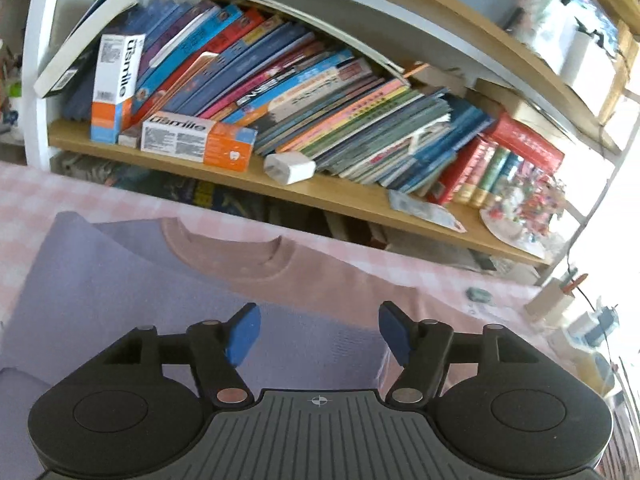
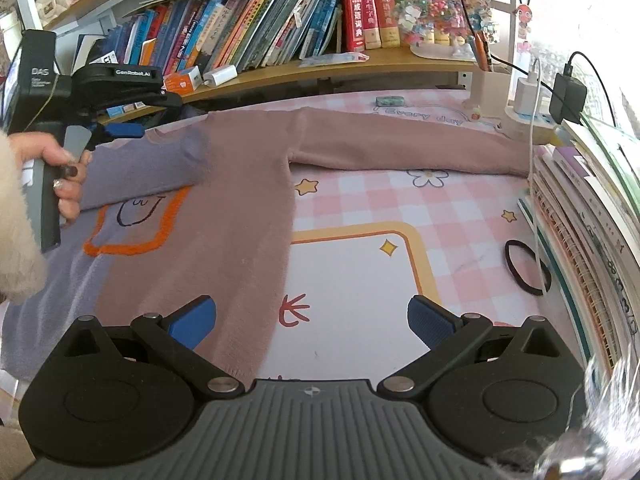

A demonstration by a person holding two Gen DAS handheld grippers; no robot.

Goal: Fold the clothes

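Observation:
A mauve and lavender sweater (image 2: 224,208) lies flat, front up, on a pink checked desk mat (image 2: 360,280). Its lavender sleeve (image 2: 152,168) is folded across the chest, while the mauve sleeve (image 2: 400,148) stretches out to the right. My left gripper (image 1: 318,320) hovers open over the lavender sleeve (image 1: 120,280) just below the collar (image 1: 228,256), with nothing between its blue pads. In the right wrist view a person's hand (image 2: 60,172) holds that gripper's handle. My right gripper (image 2: 311,308) stands open near the sweater's hem edge, empty.
A bookshelf (image 1: 320,184) packed with books and toothpaste boxes (image 1: 200,140) runs along the mat's far edge. A stack of books (image 2: 580,220) borders the right side. A black hair tie (image 2: 524,268), a white cable (image 2: 534,168) and an eraser (image 2: 388,101) lie on the mat.

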